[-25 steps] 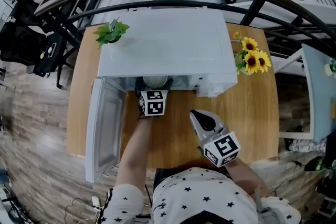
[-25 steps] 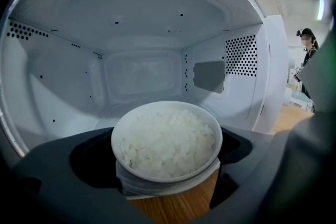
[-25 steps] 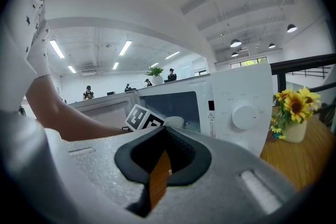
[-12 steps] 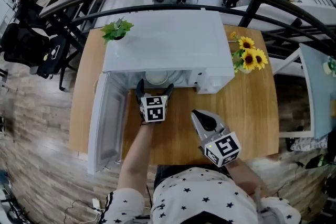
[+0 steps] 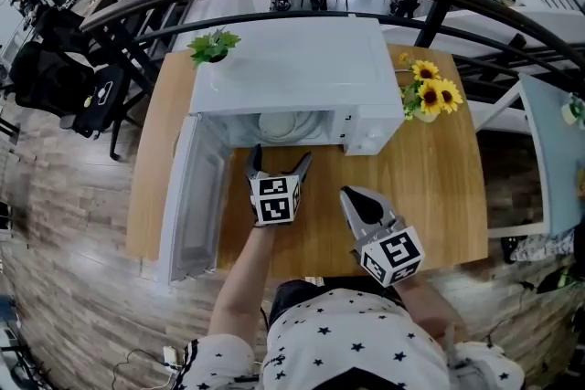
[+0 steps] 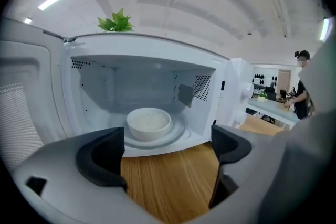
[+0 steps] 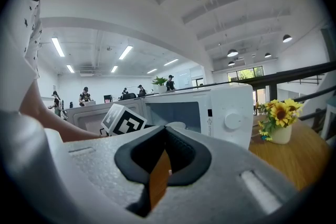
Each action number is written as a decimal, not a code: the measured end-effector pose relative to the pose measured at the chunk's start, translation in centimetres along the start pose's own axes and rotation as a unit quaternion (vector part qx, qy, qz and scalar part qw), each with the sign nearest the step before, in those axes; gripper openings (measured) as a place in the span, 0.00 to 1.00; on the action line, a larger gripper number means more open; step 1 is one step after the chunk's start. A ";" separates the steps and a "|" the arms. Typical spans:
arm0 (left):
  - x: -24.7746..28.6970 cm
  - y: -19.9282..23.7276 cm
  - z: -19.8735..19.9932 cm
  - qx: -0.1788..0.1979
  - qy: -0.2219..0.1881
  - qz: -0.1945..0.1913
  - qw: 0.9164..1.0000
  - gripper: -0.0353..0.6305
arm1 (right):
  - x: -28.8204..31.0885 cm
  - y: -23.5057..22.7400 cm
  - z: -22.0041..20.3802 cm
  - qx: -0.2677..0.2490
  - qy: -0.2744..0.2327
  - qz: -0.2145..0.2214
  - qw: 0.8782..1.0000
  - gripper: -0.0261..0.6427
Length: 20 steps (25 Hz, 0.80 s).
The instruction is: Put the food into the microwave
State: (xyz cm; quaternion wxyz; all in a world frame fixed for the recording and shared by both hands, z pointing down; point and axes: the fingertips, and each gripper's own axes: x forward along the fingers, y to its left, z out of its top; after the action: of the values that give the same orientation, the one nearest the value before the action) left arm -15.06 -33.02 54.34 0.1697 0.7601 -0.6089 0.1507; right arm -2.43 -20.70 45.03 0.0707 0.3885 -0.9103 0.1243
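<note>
A white microwave (image 5: 292, 68) stands on a wooden desk (image 5: 430, 187) with its door (image 5: 196, 196) swung wide open to the left. The food, a white bowl (image 6: 149, 123) with a pale filling, already sits inside the microwave on the glass turntable (image 6: 181, 131), a little left of the middle of the chamber. From the head view only the bowl's front rim (image 5: 285, 125) shows under the top edge of the opening. The left gripper (image 5: 280, 162) hovers over the desk just in front of the open chamber and points into it. Its dark fingers (image 6: 102, 157) are spread wide apart with only bare desk wood and the microwave sill between them, so it holds nothing and is clear of the bowl. The right gripper (image 5: 350, 195) is held lower right, over the desk near the person's body, apart from the microwave. In the right gripper view its fingers (image 7: 178, 152) are pressed together at the tips with nothing caught between them. A small green potted plant (image 5: 212, 45) sits on the microwave's back left corner, and a vase of sunflowers (image 5: 430, 96) stands on the desk just beside the microwave's right side.
</note>
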 end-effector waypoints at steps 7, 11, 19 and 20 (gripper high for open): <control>-4.0 -1.3 0.0 -0.005 -0.019 0.009 1.000 0.77 | -2.2 1.6 0.0 -0.004 -0.010 -0.001 1.000 0.05; -6.2 -1.8 -0.4 -0.005 -0.026 0.015 1.000 0.67 | -3.3 2.4 -0.1 -0.006 -0.015 -0.003 1.000 0.05; -11.1 -2.7 -0.8 -0.021 -0.049 0.035 0.998 0.39 | -5.2 3.1 -0.5 -0.007 -0.024 -0.013 1.000 0.05; -11.7 -2.7 -0.8 -0.024 -0.051 0.039 0.998 0.37 | -5.3 3.1 -0.6 -0.007 -0.025 -0.013 1.000 0.05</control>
State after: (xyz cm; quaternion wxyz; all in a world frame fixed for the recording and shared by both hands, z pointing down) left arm -14.92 -21.88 49.80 0.1501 0.7384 -0.6492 0.1035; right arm -1.04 -14.77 43.85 0.0527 0.4030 -0.9074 0.1073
